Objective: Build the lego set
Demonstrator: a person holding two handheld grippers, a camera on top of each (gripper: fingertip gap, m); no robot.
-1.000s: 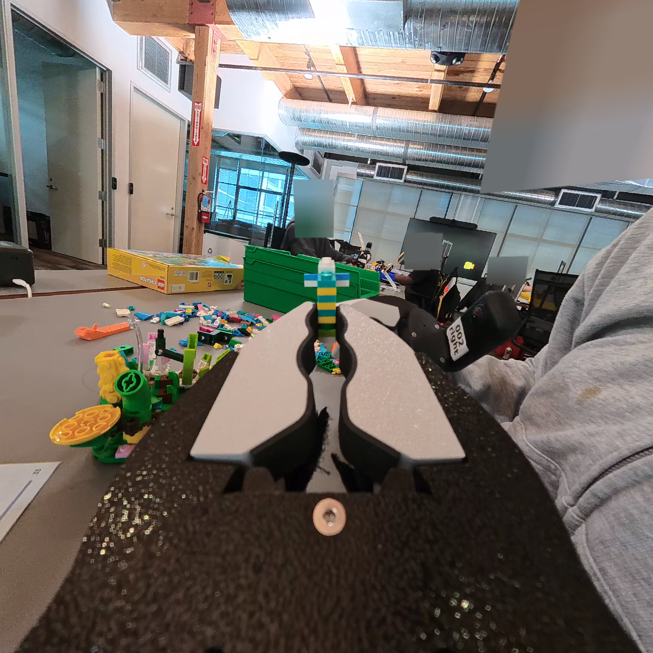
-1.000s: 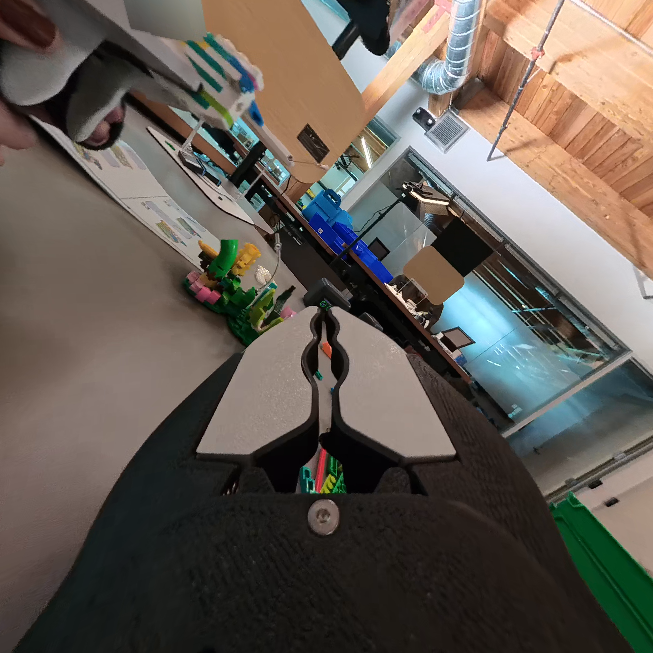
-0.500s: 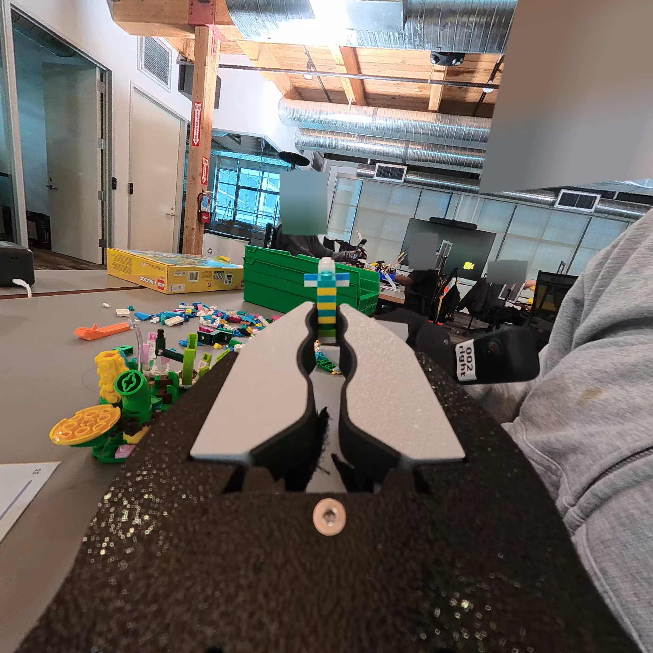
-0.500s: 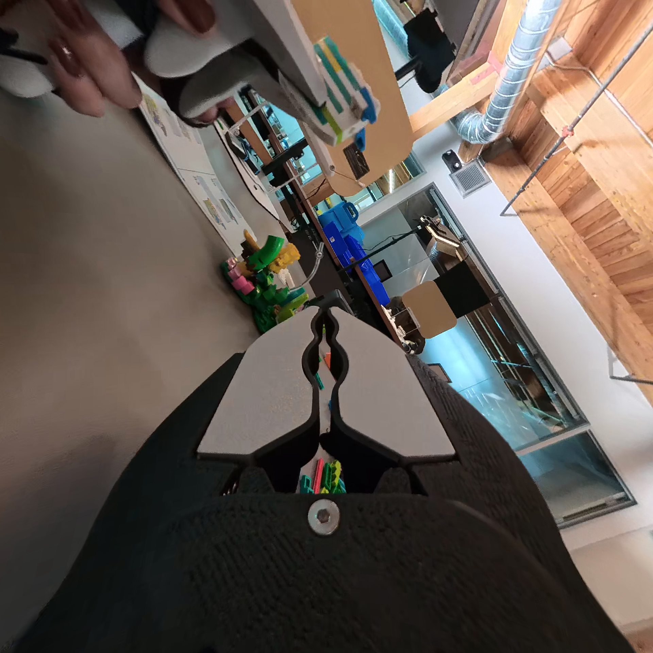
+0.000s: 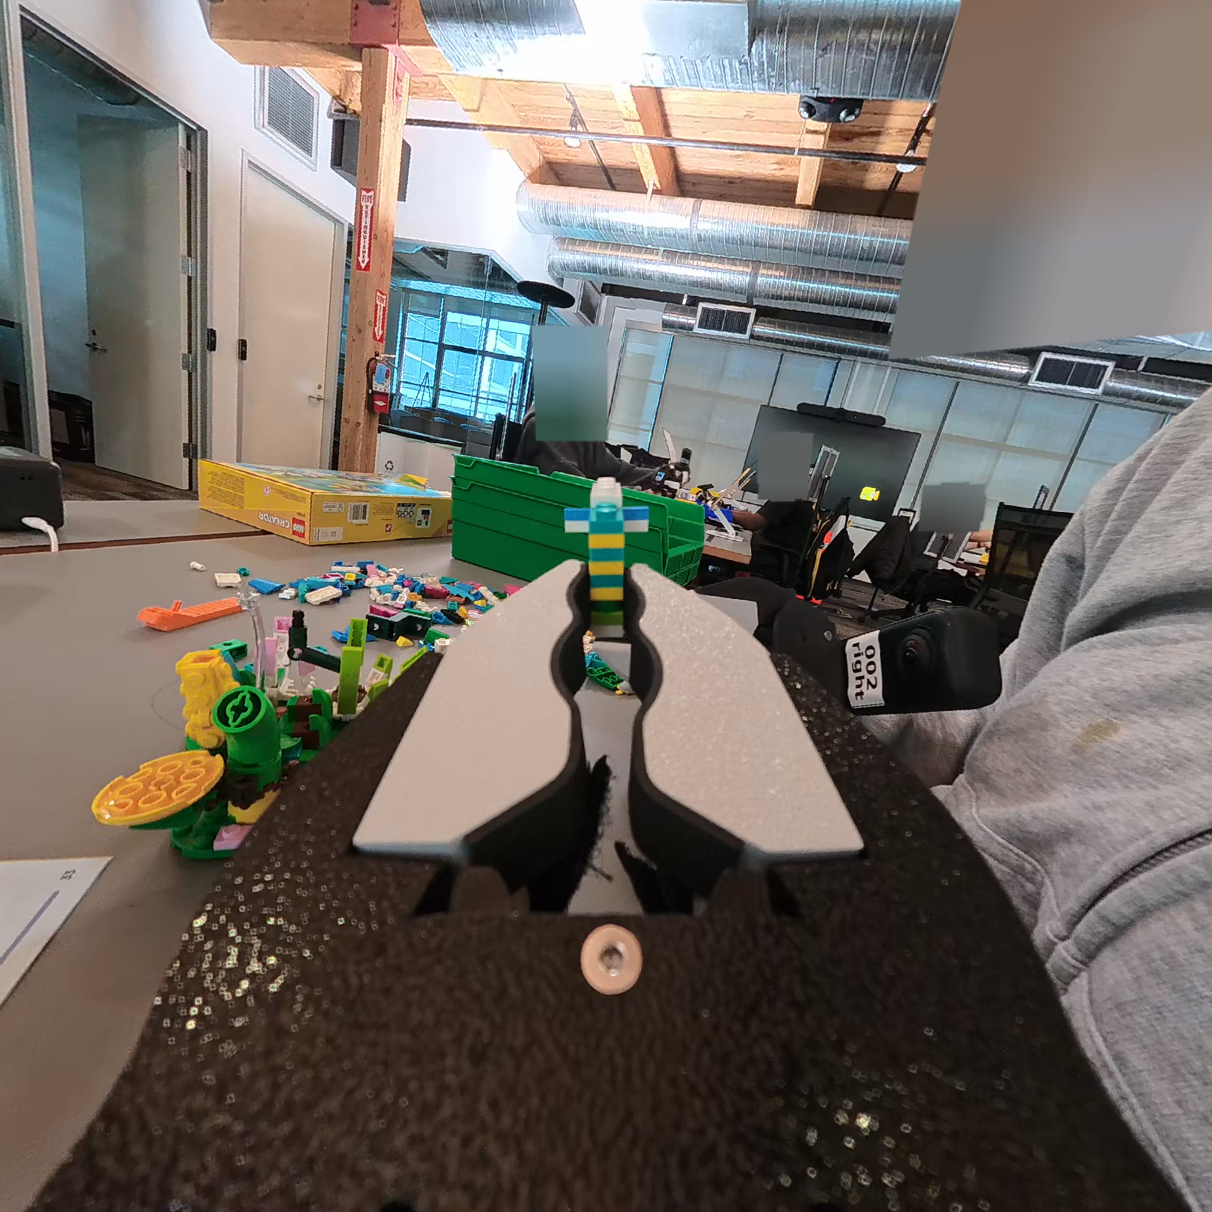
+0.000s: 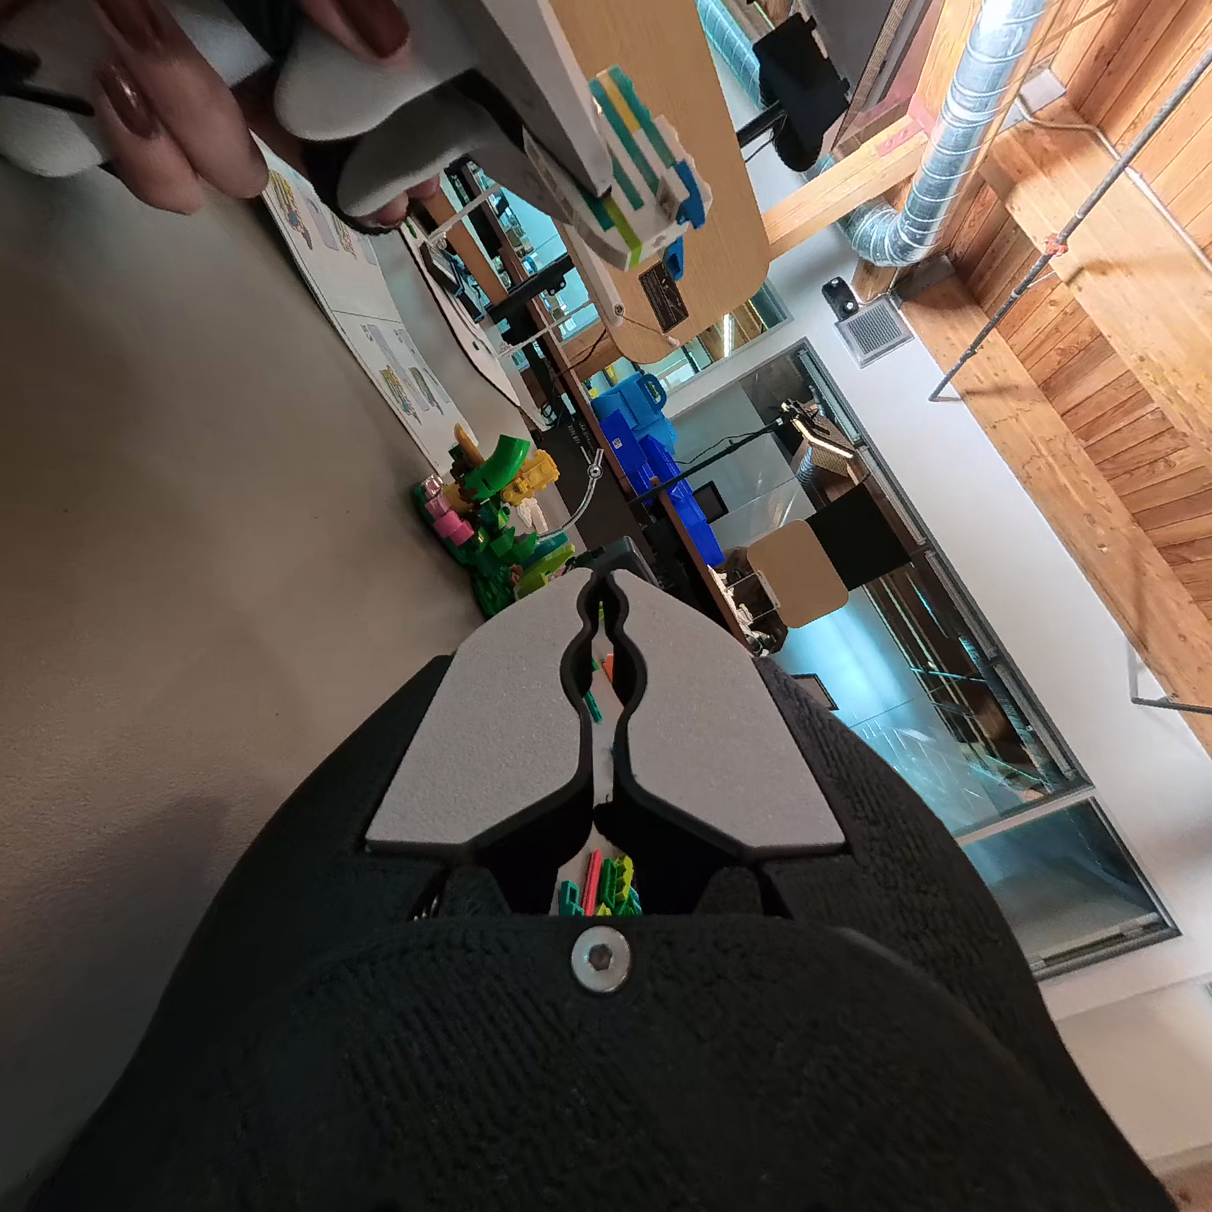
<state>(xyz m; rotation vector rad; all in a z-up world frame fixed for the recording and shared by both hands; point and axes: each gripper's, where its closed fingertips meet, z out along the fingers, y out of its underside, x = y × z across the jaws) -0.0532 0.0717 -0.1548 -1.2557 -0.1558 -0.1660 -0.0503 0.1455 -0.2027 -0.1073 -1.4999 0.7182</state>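
Striped yellow, teal and green, a slim brick stack [image 5: 606,577] stands upright between the fingertips of the left gripper [image 5: 606,600], both grey pads [image 5: 525,662] pressed against its lower courses. A blue-and-white crosspiece and a clear top stud rise above the tips. The right wrist view confirms the same stack [image 6: 633,164] clamped at the tip of that gripper, with a person's hand [image 6: 183,138] on the handle behind it.

Right gripper [image 6: 605,580]: fingertips drawn together, nothing seen between them. It is held tilted on its side above the grey table [image 6: 164,525]. From the left wrist view its black body [image 5: 918,662] lies just to the right of the left gripper, against a grey sleeve [image 5: 1082,754].

Nearest things on the table:
- A built brick plant model [image 5: 223,741] in green, yellow and pink, with a round yellow disc at its near edge, sits left of the left gripper. In the right wrist view the same model [image 6: 492,525] lies just beyond the right fingertips.
- A scatter of loose bricks [image 5: 387,590] lies behind the model, in many colours.
- An orange flat tool [image 5: 187,613] rests at the left edge of the scatter.
- Printed instruction sheets [image 6: 367,308] lie flat between the model and the hand.

Farther back, a yellow box [image 5: 315,505] and a stack of green bins [image 5: 525,525] stand at the far side of the table. Seated persons and a dark screen are visible beyond.
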